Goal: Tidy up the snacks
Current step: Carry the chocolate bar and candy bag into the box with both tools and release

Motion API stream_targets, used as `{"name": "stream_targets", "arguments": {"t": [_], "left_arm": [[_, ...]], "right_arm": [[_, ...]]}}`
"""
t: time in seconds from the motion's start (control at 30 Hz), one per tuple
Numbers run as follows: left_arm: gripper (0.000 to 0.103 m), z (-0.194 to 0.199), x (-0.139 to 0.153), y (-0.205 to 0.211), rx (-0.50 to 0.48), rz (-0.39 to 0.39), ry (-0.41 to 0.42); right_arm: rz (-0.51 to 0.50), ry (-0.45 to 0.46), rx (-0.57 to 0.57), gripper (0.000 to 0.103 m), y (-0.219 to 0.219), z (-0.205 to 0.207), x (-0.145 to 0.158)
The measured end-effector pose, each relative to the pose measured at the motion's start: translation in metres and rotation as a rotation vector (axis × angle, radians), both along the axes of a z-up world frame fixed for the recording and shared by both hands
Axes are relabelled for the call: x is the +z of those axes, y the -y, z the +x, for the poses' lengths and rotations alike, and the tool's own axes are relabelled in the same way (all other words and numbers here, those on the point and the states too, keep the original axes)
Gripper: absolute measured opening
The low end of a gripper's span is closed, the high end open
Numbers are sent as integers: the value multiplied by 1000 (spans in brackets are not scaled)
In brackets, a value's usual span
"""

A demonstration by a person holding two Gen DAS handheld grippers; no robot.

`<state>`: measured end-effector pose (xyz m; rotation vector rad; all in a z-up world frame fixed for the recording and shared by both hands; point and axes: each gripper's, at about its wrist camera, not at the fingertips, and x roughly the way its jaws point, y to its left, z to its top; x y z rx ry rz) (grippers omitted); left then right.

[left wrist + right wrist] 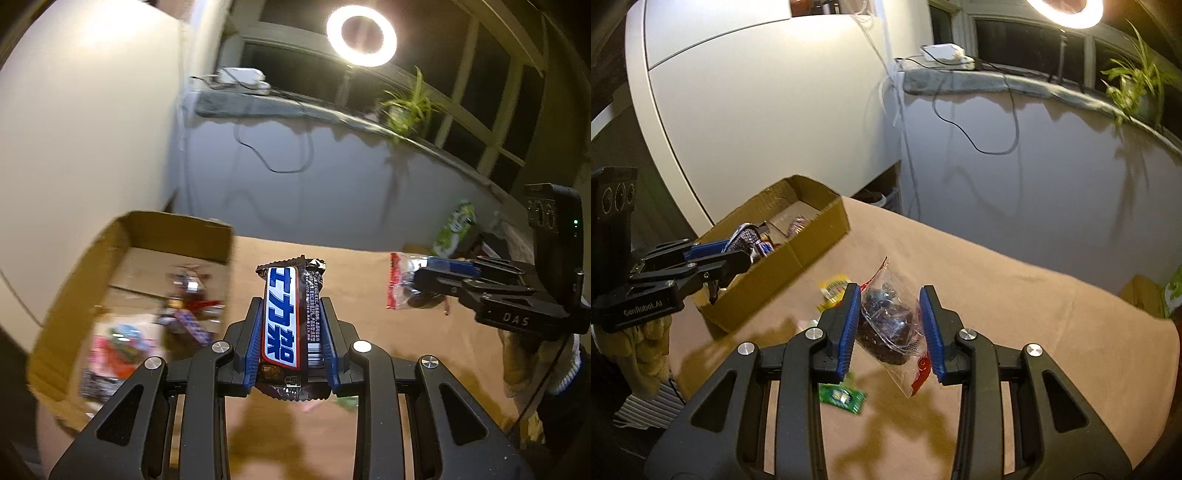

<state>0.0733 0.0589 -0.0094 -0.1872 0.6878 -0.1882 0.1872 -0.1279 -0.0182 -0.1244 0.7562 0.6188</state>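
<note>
A dark chocolate bar [291, 325] with a blue-and-white label is pinched lengthwise between the blue pads of the left tool [291, 332], its top end standing clear above the fingertips. The grip covers only the lower part of the wrapper, so the slick film could slide down through the pads if the tool is tilted or jolted on the way over.

Ahead and to the left of that tool, the open cardboard box [177, 229] is seen, with several snacks already lying in it. Its near wall stands between the tool and the box floor; a low approach could catch the bar's end on that rim and knock it loose or shove the light box along the surface [351, 280].

In the right tool [888, 325] a clear bag of dark snacks [886, 321] with red edging is held. The left pad is pressed on it, while a slight gap seems to show at the right pad, so the hold is judged loose. The bag hangs skewed, its lower corner drooping below the pads, and could slip out.

Below this tool, a green packet [842, 397] and a yellow packet [833, 290] are left on the surface. The box lies well off to the left, where the two tools could collide.
</note>
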Motion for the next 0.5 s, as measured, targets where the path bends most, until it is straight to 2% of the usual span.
{"name": "stream_targets", "arguments": {"t": [0.5], "left_arm": [[27,-16,-6,-95,185,71,2]], "right_arm": [[-11,-4,127,34,-109,38,8]]}}
